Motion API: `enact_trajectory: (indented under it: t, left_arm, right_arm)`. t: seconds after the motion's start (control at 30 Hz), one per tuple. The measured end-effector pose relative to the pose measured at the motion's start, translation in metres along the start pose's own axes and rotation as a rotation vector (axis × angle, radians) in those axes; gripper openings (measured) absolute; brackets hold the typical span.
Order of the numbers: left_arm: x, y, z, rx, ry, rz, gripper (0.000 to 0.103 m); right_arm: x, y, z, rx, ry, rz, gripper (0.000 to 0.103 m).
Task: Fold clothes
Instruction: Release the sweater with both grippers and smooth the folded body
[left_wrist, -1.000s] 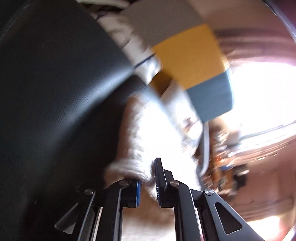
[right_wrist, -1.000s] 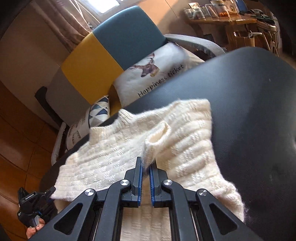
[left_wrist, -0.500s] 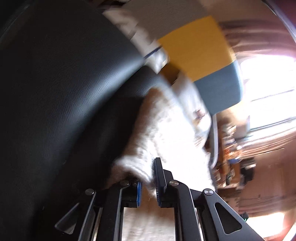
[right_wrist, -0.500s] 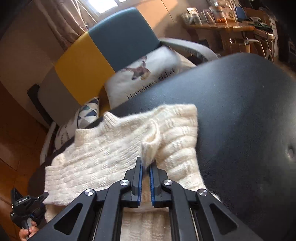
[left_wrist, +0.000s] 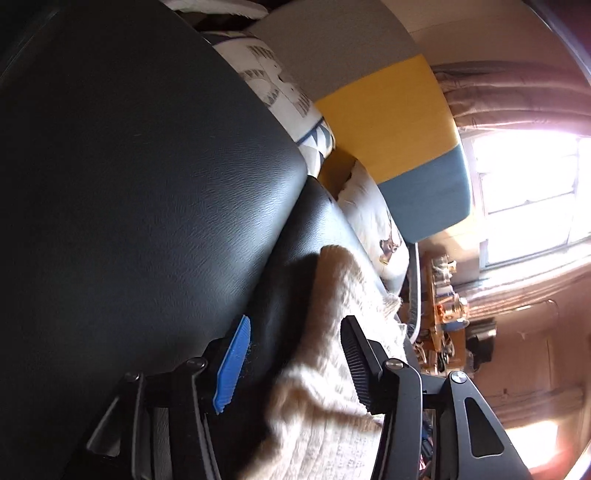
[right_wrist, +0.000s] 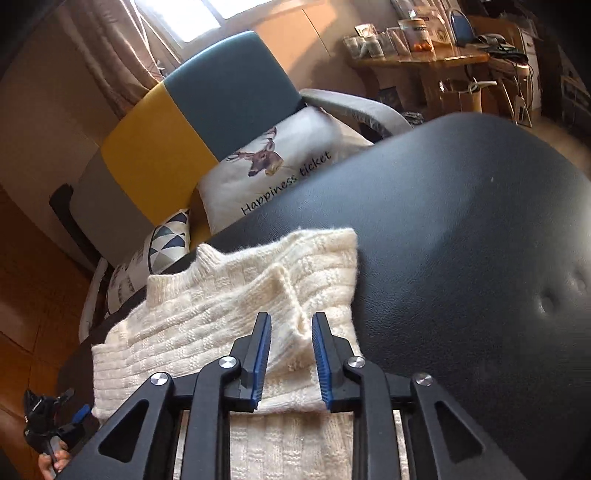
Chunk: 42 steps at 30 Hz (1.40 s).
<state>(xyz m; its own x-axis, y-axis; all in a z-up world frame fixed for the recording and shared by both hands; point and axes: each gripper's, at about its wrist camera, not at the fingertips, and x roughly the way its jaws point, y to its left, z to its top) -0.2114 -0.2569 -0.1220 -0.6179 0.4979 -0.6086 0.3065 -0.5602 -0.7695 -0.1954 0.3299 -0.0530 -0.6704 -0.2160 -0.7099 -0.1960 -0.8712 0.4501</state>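
A cream knitted sweater (right_wrist: 229, 306) lies on a black leather cushion (right_wrist: 461, 229), its top part folded over with the collar at the far edge. My right gripper (right_wrist: 290, 332) stands open just above the folded sleeve cuff (right_wrist: 291, 291), which rests loose between the fingers. In the left wrist view the same sweater (left_wrist: 332, 362) runs along the black cushion (left_wrist: 129, 184). My left gripper (left_wrist: 295, 332) is open wide, its fingers on either side of the sweater's edge without clamping it. The other gripper (right_wrist: 48, 417), held by a hand, shows at the lower left of the right wrist view.
Behind the cushion stands a sofa with yellow, teal and grey back panels (right_wrist: 207, 118). A deer-print pillow (right_wrist: 273, 166) and a triangle-pattern pillow (right_wrist: 166, 240) lean on it. A cluttered wooden table (right_wrist: 424, 55) stands at the far right, a bright window (left_wrist: 532, 192) beyond.
Both grippers have gone from shut on the sweater to open. The sleeve cuff and the sweater edge now lie released on the folded garment.
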Motion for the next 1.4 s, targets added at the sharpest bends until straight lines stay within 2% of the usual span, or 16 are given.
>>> enact_trajectory:
  t: [0.17,0.27,0.37,0.47,0.53,0.57,0.6,0.67,0.73,0.8,0.87,1.03,1.1,1.17,1.27,1.4]
  left_arm:
    - [0.038,-0.006,0.026,0.013,0.067,-0.010,0.053]
    - [0.055,-0.012,0.036,0.028,0.102,-0.023,0.056]
    - [0.069,-0.021,0.041,0.050,0.120,-0.061,0.060]
    - [0.085,-0.028,0.047,0.080,0.134,-0.085,0.059]
    - [0.090,-0.033,0.048,0.103,0.138,-0.086,0.046]
    - [0.091,-0.036,0.048,0.115,0.133,-0.081,0.021]
    - [0.092,-0.040,0.048,0.127,0.129,-0.076,0.015]
    - [0.081,-0.054,0.042,0.229,0.049,-0.011,0.013]
    - [0.071,-0.069,0.033,0.344,-0.034,0.084,0.012]
    - [0.084,-0.077,0.024,0.445,-0.058,0.244,0.012]
    - [0.102,-0.078,0.019,0.498,-0.057,0.320,0.014]
    - [0.087,-0.077,0.027,0.437,-0.076,0.359,0.025]
    - [0.066,-0.081,0.026,0.417,-0.140,0.379,0.025]
    - [0.045,-0.086,0.016,0.414,-0.156,0.305,0.027]
    - [0.035,-0.098,-0.016,0.497,-0.113,0.221,0.029]
    - [0.050,-0.105,-0.058,0.609,-0.040,0.229,0.029]
  right_arm:
    - [0.020,0.049,0.003,-0.160,0.079,0.027,0.023]
    - [0.040,0.068,0.001,-0.222,0.120,0.004,0.023]
    - [0.054,0.071,0.000,-0.226,0.148,-0.009,0.023]
    - [0.065,0.069,0.001,-0.227,0.166,-0.022,0.023]
    - [0.072,0.067,0.000,-0.235,0.181,-0.040,0.023]
    - [0.075,0.067,0.000,-0.243,0.186,-0.053,0.023]
    - [0.077,0.066,-0.001,-0.253,0.186,-0.069,0.023]
    - [0.082,0.066,-0.003,-0.278,0.187,-0.103,0.023]
    - [0.092,0.066,-0.010,-0.320,0.195,-0.142,0.023]
    - [0.096,0.071,-0.017,-0.361,0.171,-0.174,0.023]
    - [0.097,0.074,-0.020,-0.377,0.158,-0.191,0.023]
    - [0.094,0.064,-0.014,-0.325,0.165,-0.132,0.023]
    - [0.089,0.061,-0.009,-0.305,0.171,-0.091,0.024]
    - [0.082,0.059,-0.004,-0.287,0.173,-0.047,0.023]
    - [0.066,0.059,-0.002,-0.284,0.154,0.006,0.023]
    - [0.051,0.051,-0.004,-0.273,0.142,-0.006,0.024]
